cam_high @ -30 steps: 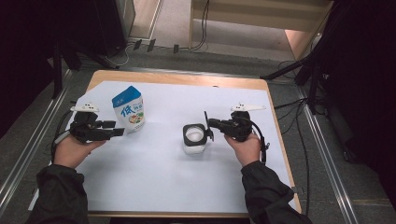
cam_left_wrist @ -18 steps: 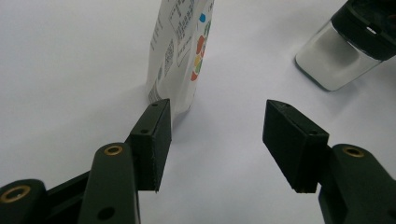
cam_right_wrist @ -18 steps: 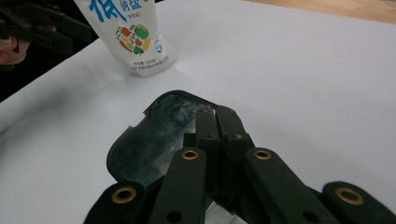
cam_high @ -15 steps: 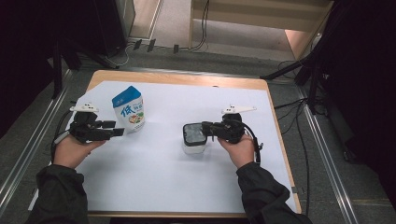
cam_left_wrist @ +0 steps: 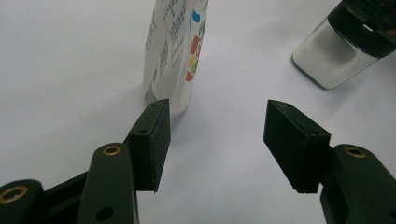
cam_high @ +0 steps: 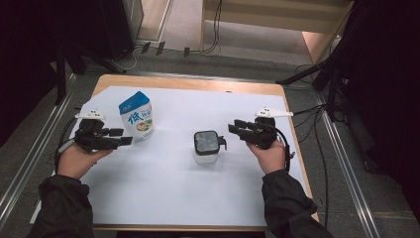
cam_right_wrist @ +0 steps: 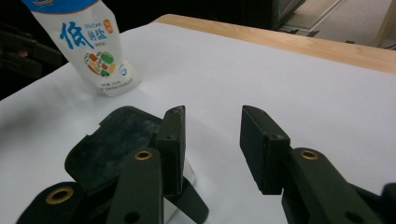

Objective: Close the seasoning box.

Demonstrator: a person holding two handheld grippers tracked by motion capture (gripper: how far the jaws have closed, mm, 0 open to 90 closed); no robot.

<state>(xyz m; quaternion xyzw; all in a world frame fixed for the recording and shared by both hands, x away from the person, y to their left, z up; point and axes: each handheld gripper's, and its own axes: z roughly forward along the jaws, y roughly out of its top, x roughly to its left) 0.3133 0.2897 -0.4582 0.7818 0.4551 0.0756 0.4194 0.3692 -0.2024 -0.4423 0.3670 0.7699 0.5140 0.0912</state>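
A recording bench in a lab or test room: a wooden table (cam_high: 277, 89) covered with a white sheet (cam_high: 198, 188) stands on a grey floor between metal rails (cam_high: 346, 173), with loose cables (cam_high: 218, 29) trailing behind it and dark stands (cam_high: 332, 84) at either side. A person in dark sleeves (cam_high: 64, 208) works at it with cabled handheld grippers, a pouch (cam_high: 136, 116) and a jar (cam_high: 206, 147) set out as props.

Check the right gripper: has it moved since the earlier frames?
Yes. The right gripper has backed off to the right, away from the black-lidded jar, which stands where it was. Its jaws have just been opening, nothing between them.
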